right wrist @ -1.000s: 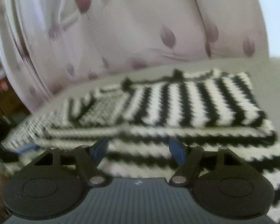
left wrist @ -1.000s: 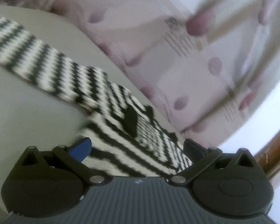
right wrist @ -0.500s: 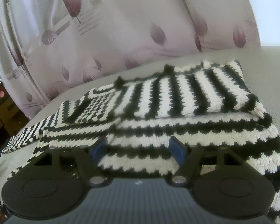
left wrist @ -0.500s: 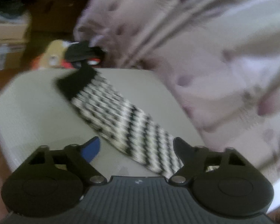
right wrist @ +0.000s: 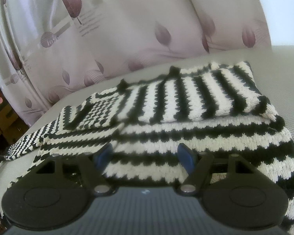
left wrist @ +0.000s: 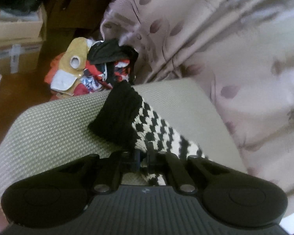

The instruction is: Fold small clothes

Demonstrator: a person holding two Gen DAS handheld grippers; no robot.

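A black-and-white zigzag knitted sweater (right wrist: 186, 121) lies partly folded on the beige woven cushion (left wrist: 49, 129). One sleeve (left wrist: 156, 129) stretches out toward the cushion's corner and ends in a black cuff (left wrist: 117, 117). My left gripper (left wrist: 144, 156) is shut on that sleeve just behind the cuff, and knit shows between its fingers. My right gripper (right wrist: 145, 156) stands open low over the sweater's near striped edge, its blue pads (right wrist: 104, 154) apart and pressing on nothing.
A pale curtain with mauve leaf prints (right wrist: 127, 29) hangs right behind the cushion. Past the cushion's corner, a heap of coloured clothes (left wrist: 92, 66) lies on the brown floor beside cardboard boxes (left wrist: 15, 39).
My left gripper has travelled along the sleeve from the sweater's body out to the cuff end and shut on it. The right gripper has stayed over the sweater's near edge, still open.
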